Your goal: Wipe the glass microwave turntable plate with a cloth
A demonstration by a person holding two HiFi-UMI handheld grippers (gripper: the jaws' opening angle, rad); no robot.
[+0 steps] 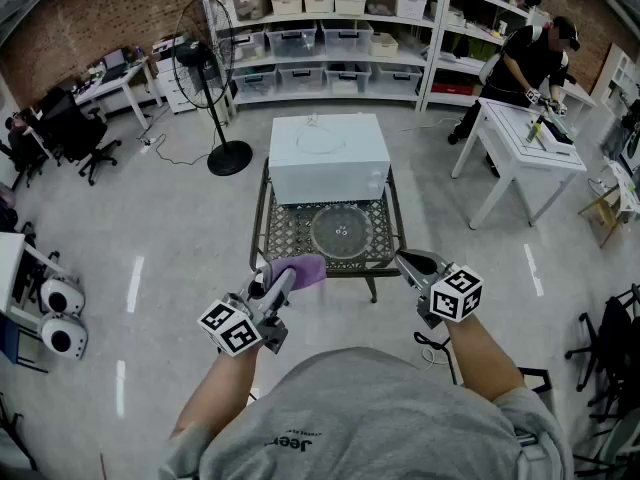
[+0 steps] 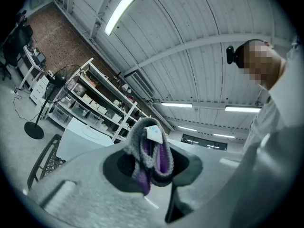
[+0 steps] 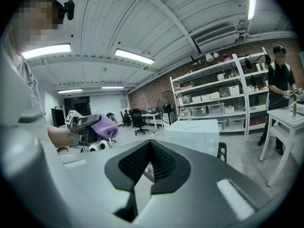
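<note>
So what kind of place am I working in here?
Likely a lab or workshop hall: brick wall, shelves of bins, desks with office chairs, and a floor fan.

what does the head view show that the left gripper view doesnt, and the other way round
Head view only: the glass turntable plate, the right tool, and a second person working at a white table on the far right.

Left gripper view only: the ceiling lights, and a white label on the cloth.

Both: the left tool shut on the purple cloth, the white microwave, the metal mesh table in front of it, the standing fan and the storage shelves.
</note>
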